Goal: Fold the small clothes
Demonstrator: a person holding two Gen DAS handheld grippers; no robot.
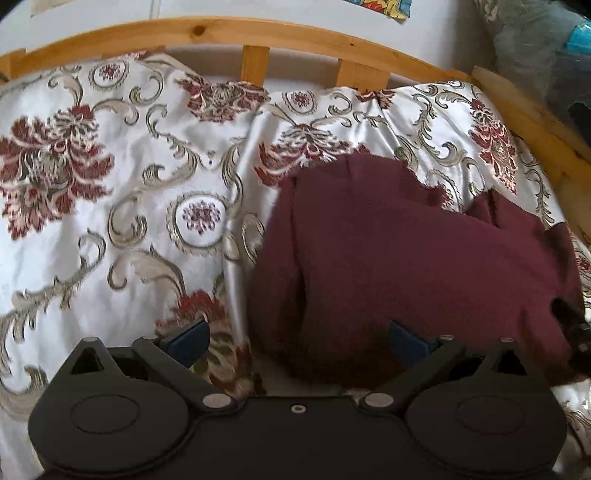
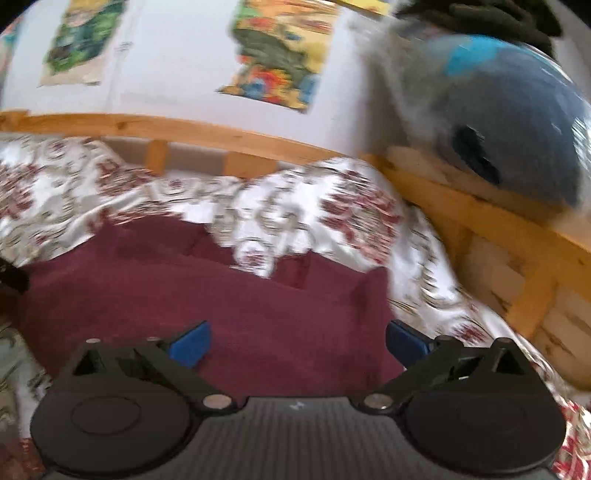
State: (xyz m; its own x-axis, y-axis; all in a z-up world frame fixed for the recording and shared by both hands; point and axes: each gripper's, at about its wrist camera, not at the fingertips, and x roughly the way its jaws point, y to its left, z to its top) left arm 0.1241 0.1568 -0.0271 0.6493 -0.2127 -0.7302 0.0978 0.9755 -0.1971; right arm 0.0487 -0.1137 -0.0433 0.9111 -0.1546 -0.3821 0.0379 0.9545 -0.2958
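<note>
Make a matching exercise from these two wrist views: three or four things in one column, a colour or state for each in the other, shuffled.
Things
1. crumpled knit garment
2. satin floral bedspread
3. slatted wooden bed rail
4. right gripper

Descriptions
A. pale pine
B. jaws wide apart, nothing between the pads
C. dark maroon
D. white with red flowers and scrolls

Pairs: 1-C, 2-D, 3-A, 4-B

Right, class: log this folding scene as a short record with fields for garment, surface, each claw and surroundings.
garment: maroon garment, lying rumpled, partly folded over itself
surface: floral bedspread on a bed
left claw: open, nothing gripped, over the garment's near edge
right claw: open, nothing gripped, above the garment
surroundings: wooden bed frame; posters on the wall
</note>
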